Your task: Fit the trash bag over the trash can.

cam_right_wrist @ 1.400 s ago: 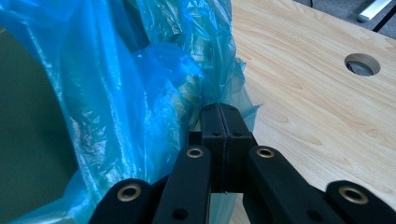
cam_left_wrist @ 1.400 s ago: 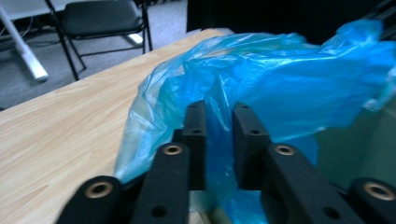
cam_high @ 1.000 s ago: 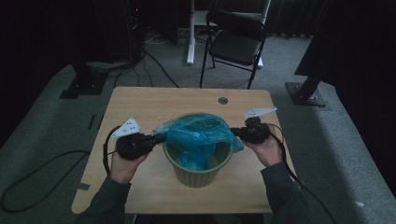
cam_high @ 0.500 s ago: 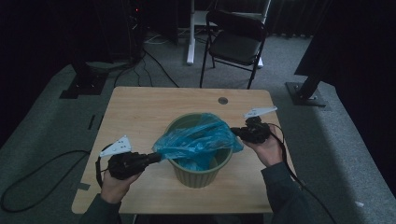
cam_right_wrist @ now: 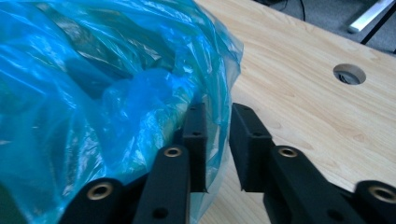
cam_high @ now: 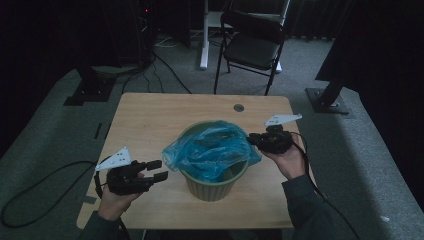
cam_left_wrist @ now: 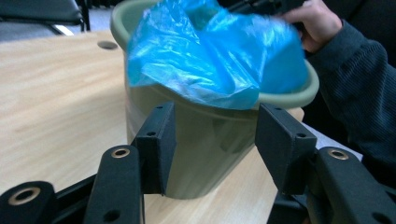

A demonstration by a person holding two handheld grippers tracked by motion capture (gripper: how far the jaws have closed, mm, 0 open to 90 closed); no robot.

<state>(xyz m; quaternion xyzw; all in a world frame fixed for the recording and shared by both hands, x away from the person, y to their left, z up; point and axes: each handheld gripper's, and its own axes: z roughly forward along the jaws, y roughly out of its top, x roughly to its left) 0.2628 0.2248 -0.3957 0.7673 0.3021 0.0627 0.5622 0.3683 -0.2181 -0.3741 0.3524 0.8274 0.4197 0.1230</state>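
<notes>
On the worktop point(cam_high: 150, 120), the green bin point(cam_high: 212, 182) sits at frame centre with the blue bag point(cam_high: 210, 150) draped over its rim. My left tool point(cam_high: 156, 170), lower left, has just opened; nothing sits between its jaws, and the bag's loose edge lies just to its right. My right tool point(cam_high: 251, 140) stands slightly parted astride the bag's right edge, not pinching.

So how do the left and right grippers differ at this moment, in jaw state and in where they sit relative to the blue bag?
The left gripper stands off the bin with wide-open jaws, just opened, holding nothing. The right gripper sits at the bin's rim, its jaws narrow and also just opening, with the blue bag edge between them, seemingly unpinched. Both are black and hand-held.
</notes>
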